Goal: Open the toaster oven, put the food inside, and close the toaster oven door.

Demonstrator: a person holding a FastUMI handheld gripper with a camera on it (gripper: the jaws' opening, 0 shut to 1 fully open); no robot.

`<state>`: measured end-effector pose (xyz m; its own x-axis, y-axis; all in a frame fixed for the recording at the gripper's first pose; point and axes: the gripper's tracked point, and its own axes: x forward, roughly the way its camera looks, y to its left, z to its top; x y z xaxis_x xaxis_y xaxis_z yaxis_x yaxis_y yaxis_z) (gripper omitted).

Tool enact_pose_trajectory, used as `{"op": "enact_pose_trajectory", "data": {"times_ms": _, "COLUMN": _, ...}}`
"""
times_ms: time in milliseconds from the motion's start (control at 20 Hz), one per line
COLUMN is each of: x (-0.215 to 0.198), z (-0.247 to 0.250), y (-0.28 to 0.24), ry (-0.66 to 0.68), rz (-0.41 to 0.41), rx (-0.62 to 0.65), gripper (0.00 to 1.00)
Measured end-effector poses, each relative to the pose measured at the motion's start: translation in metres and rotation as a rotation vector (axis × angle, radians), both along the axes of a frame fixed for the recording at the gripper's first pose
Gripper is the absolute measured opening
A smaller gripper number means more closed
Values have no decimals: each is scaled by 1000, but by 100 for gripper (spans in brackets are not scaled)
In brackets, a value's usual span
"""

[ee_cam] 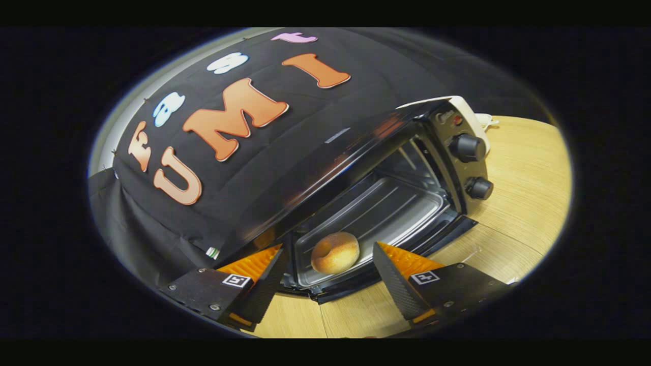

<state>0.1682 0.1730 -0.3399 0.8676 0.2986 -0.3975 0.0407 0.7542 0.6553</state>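
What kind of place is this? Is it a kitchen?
Not a real kitchen, probably a practice booth set up like one: a toaster oven with its door open sits on a wooden table, a bagel lies on its tray, and black cloth hangs behind. The tool is open.

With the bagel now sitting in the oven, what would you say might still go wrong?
1. The bagel lies near the tray's front lip, so shutting the door might catch or nudge it.
2. The gripper hangs open just before the tray; its fingers could bump it while backing away.
3. The toaster oven could slide on the smooth table when pushed.
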Motion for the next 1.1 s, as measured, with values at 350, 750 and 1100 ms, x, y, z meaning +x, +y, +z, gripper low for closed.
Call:
{"op": "enact_pose_trajectory", "data": {"times_ms": 350, "x": -54, "z": 16, "y": -35, "ry": -33, "rz": -3, "rx": -19, "gripper": 98}}
{"op": "enact_pose_trajectory", "data": {"times_ms": 750, "x": -124, "z": -22, "y": -78, "ry": 33, "rz": 5, "rx": -210, "gripper": 98}}
{"op": "enact_pose_trajectory", "data": {"times_ms": 1100, "x": -161, "z": -63, "y": -96, "ry": 138, "rz": 100, "rx": -486, "gripper": 98}}
